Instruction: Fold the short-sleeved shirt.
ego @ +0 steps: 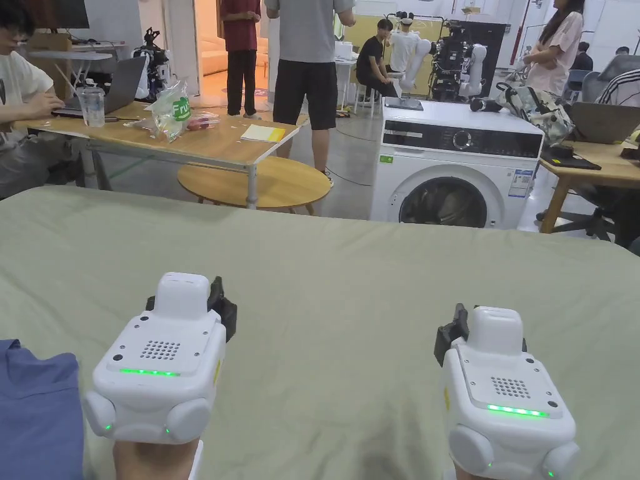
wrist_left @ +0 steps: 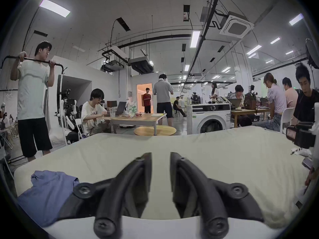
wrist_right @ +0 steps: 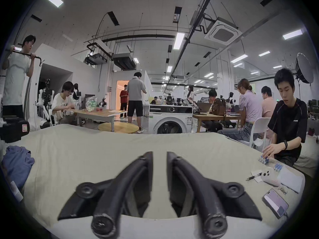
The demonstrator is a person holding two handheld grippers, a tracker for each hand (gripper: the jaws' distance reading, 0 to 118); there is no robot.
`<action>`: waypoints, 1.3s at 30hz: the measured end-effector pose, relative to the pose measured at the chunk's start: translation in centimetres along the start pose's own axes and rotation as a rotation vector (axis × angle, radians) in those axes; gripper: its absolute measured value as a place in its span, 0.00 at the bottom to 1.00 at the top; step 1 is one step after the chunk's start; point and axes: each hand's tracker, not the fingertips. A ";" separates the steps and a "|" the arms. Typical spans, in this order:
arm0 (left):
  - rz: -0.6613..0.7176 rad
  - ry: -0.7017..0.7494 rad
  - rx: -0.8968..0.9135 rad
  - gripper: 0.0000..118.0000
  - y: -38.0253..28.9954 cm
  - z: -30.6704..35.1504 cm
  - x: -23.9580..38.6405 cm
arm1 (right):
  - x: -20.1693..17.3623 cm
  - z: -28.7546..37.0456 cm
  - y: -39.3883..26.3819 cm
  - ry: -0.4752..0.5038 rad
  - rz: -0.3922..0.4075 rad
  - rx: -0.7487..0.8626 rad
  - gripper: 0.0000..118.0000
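Note:
A crumpled blue short-sleeved shirt (ego: 37, 412) lies at the near left corner of the pale green sheet (ego: 350, 281). It also shows low on the left in the left gripper view (wrist_left: 46, 194) and at the far left in the right gripper view (wrist_right: 16, 163). My left gripper (ego: 187, 300) hovers over the sheet just right of the shirt, without touching it. Its jaws (wrist_left: 160, 156) stand a little apart, with bare sheet between them. My right gripper (ego: 490, 325) is held farther right, level with the left. Its jaws (wrist_right: 159, 154) are also slightly apart and hold nothing.
At the sheet's right edge lie a phone (wrist_right: 275, 203), a pen (wrist_right: 253, 176), papers and small batteries, which a seated person's hand (wrist_right: 269, 150) touches. Beyond the far edge stand a washing machine (ego: 453, 165), wooden tables (ego: 219, 144) and several people.

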 end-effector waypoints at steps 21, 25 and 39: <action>-0.003 0.166 -0.152 0.00 1.5 2.7 -10.5 | -9.5 -0.2 2.1 0.185 -0.003 -0.039 0.00; 0.030 0.215 -0.259 0.00 2.2 5.0 -16.1 | -15.3 0.4 1.8 0.296 0.026 -0.044 0.00; 0.277 0.197 -0.853 0.29 -3.2 6.2 -31.5 | -26.0 3.0 -0.1 0.530 0.088 -0.108 0.00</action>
